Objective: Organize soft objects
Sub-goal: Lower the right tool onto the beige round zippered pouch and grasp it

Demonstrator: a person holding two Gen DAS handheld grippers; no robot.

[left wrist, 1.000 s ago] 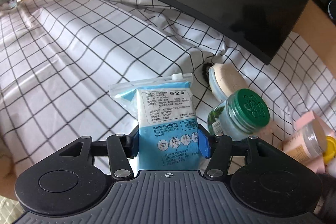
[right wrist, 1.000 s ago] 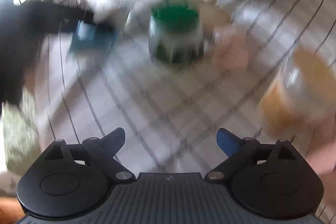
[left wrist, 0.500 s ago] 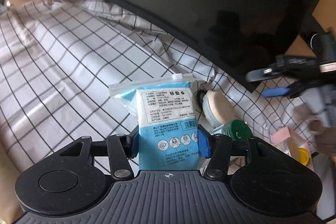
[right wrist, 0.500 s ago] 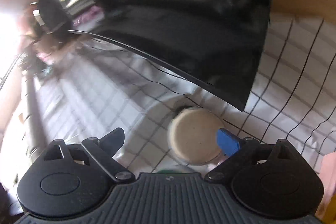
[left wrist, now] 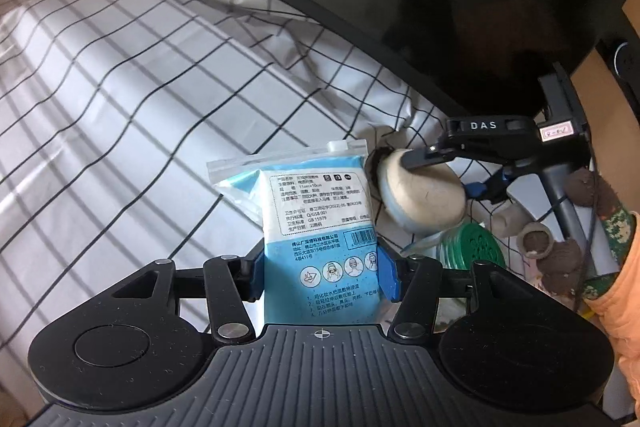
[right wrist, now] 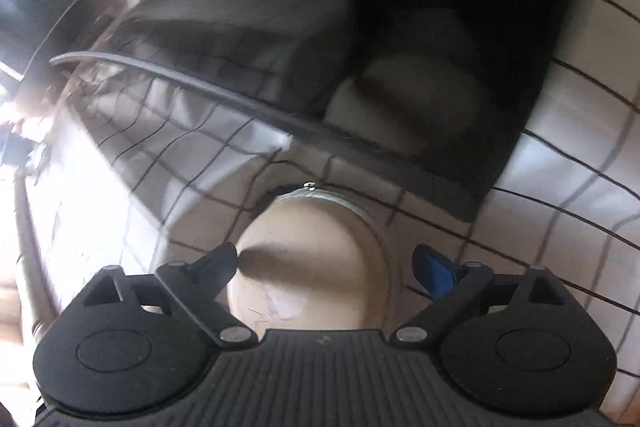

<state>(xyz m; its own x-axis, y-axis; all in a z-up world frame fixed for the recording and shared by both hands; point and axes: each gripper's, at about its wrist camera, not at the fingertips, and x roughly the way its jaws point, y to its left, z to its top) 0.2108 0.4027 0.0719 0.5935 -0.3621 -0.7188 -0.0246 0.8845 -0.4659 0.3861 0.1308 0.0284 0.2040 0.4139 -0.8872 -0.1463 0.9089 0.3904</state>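
Keep left tongs [left wrist: 320,273] clamped on blue packet [left wrist: 320,227]. Centre right tongs [right wrist: 324,267], apart and just closing, around beige puff [right wrist: 316,267]; squeeze gently.

The right gripper [right wrist: 324,261] has swung across from the green-lidded jar [left wrist: 470,243] to straddle the cream round puff [right wrist: 312,267], its jaws just closing in, the left fingertip touching it.
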